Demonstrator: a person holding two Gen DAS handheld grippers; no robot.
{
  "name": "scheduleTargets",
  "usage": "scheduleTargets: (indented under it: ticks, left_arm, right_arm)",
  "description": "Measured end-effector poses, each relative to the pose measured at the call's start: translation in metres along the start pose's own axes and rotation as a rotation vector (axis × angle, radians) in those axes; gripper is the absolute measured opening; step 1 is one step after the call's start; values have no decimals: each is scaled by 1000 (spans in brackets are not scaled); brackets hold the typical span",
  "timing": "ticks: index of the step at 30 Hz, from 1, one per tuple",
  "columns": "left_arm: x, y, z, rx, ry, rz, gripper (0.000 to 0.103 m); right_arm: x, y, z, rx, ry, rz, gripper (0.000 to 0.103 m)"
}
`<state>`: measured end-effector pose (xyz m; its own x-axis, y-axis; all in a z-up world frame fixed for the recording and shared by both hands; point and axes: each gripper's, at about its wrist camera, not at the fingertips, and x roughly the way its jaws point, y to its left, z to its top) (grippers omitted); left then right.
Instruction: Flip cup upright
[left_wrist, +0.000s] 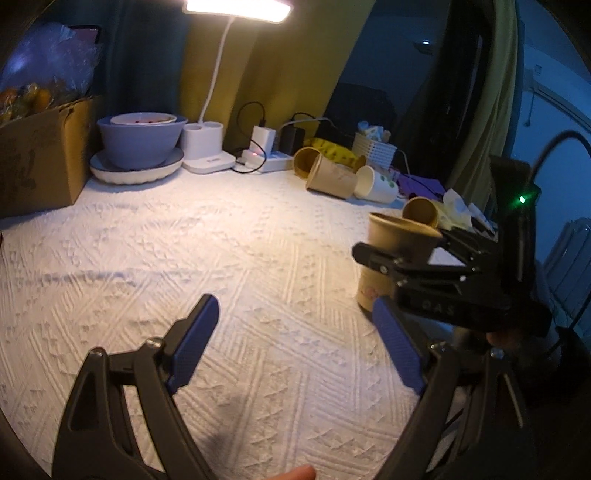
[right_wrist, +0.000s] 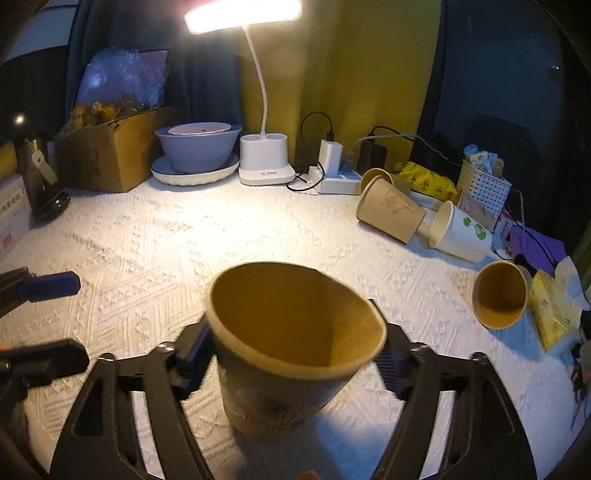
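Item one: brown paper cup (right_wrist: 291, 347), mouth up, base on the white textured tablecloth (right_wrist: 155, 243), standing near the front of the table. A faint printed plant motif shows on its side; I can read no words there.

My right gripper (right_wrist: 291, 354) has a finger on each side of the cup just below the rim; I read it as clamped on the cup wall. From the left wrist view the same cup (left_wrist: 391, 254) sits at the right, with the right gripper (left_wrist: 406, 254) reaching in level from the right; its black body carries pale letters I make out as "GAS", partly uncertain.

My left gripper (left_wrist: 291, 343) hangs over bare cloth to the cup's left, blue pads spread wide, holding nothing.

Around it:
- Brown cup on its side (right_wrist: 500, 299), mouth toward me, to the right.
- Farther back right, a brown cup lying down (right_wrist: 391, 212), another brown cup (right_wrist: 375, 179) behind it, and a white cup with green dots (right_wrist: 461, 230) just beside.
- White woven basket (right_wrist: 484, 184), yellow packets (right_wrist: 424, 181).
- White desk lamp (right_wrist: 264, 162), lit, at the back.
- Power strip (right_wrist: 338, 181) with chargers plugged in.
- Lavender bowl (right_wrist: 197, 147) on a white plate (right_wrist: 192, 175).
- Cardboard box (right_wrist: 110, 151) of bagged fruit, back left.
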<state>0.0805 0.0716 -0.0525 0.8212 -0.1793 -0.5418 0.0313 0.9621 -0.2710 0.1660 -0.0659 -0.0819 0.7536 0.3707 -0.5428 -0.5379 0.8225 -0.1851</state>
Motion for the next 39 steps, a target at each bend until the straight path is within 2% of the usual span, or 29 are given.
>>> scheduleTargets:
  ticks: [11,16,25,31,36,39]
  left_arm:
    - [1,-9,-1,35,-1,45,86]
    - [-10,-18,-4,70,-39,62,86]
    - [-32,-46,-9,85,-74,7,86]
    - [-55,-67,-6,88,-128,7,86]
    - [-84,-80,1,97,-223,21,87]
    - [-98,-90,5,120,-268,33,91]
  right_arm:
    - [-35,-2,-12,19,-13,20,84]
    - [-61,-5,-15,39,-37,20,85]
    - [-104,-11,-23,71,-65,4,85]
    - [-141,-17,-24,112,-119,-8,85]
    - [-171,-17,-25,120,-175,-13,85]
    - [-190,-17,-24,116,-215,-15,85]
